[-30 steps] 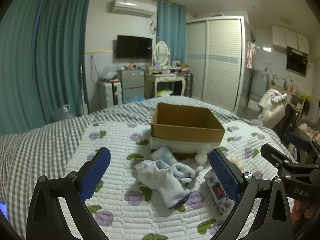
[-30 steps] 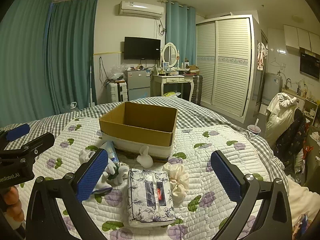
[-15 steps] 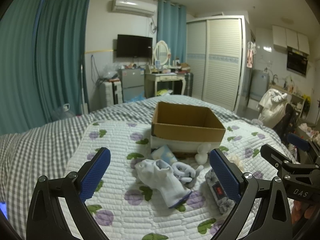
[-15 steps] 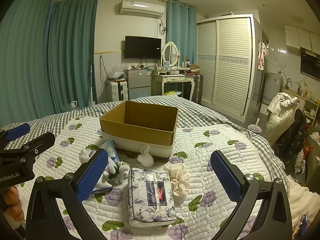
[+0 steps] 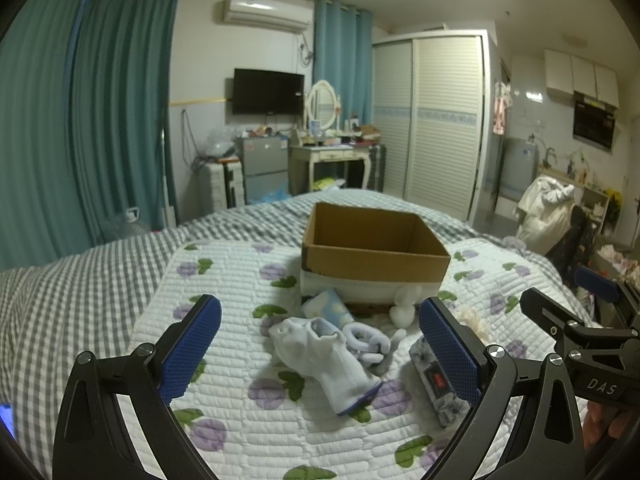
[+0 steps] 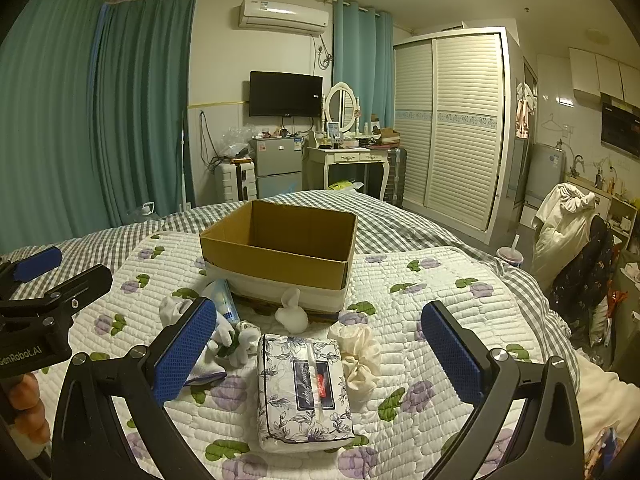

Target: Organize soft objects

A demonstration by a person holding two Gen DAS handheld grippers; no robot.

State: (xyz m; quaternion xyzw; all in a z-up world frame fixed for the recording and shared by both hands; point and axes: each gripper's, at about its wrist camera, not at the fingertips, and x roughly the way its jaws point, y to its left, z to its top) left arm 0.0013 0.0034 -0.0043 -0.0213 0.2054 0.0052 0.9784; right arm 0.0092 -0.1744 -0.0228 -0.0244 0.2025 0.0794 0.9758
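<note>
- Two claws we hold wide open, empty: left claw, right claw.
- Sock lies at 12 o'clock of the left claw.
- Tissue pack lies on the quilt between the right claw's fingers.
- Cardboard box stands beyond, at 12 o'clock.

We look low across the bed from both wrists, side by side, sharing the box.
</note>
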